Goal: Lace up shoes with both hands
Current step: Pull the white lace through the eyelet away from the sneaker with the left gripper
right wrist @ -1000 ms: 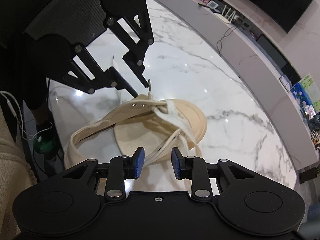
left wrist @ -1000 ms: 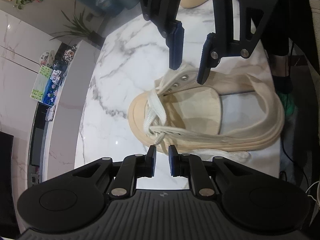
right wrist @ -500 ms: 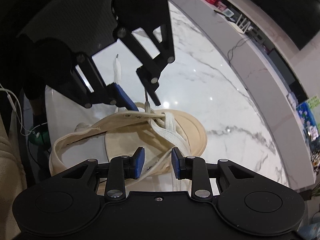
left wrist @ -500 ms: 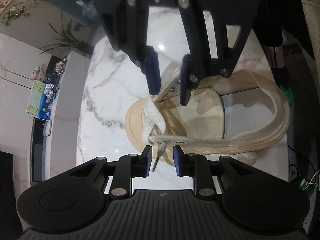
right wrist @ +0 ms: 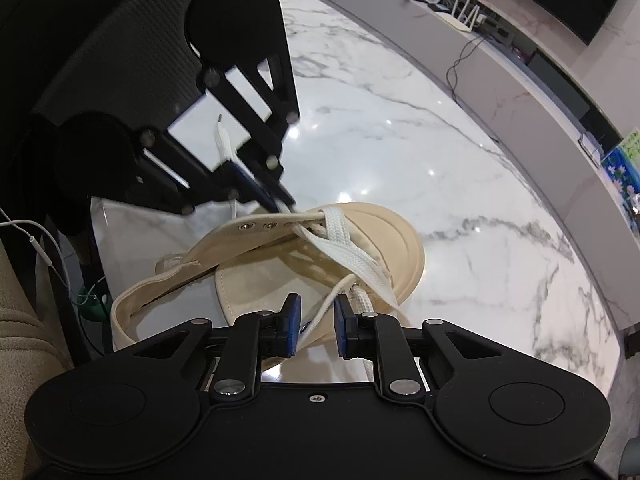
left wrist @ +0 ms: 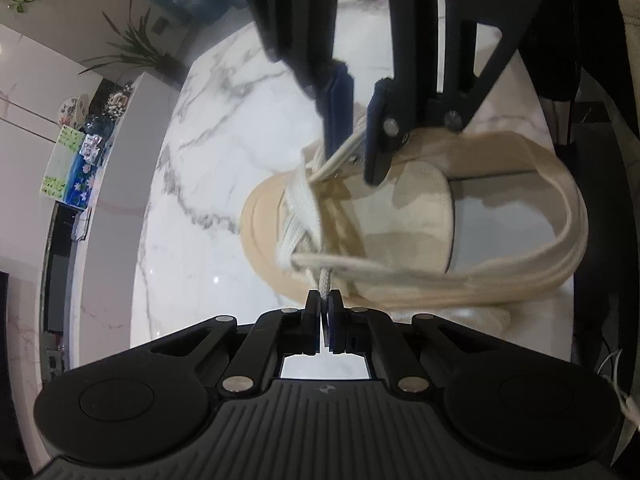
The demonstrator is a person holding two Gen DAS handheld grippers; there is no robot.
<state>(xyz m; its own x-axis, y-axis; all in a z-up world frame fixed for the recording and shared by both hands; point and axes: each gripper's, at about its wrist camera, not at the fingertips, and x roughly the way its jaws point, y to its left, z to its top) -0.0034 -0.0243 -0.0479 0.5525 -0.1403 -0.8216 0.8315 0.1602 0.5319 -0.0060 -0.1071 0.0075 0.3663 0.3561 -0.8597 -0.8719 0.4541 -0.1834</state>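
left wrist | lace [left wrist: 325, 280] pinched in left hand-held gripper [left wrist: 325, 308], seemingly taut

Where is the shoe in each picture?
Left wrist view: the shoe lies right of middle on the marble table, toe pointing left.
Right wrist view: the shoe lies low in the middle, toe pointing right.
Shared landmark: the white lace crossed over the toe end.

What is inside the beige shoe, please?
Inside the beige shoe only its pale insole shows. The toe end is covered by the white lace, so it cannot be seen.
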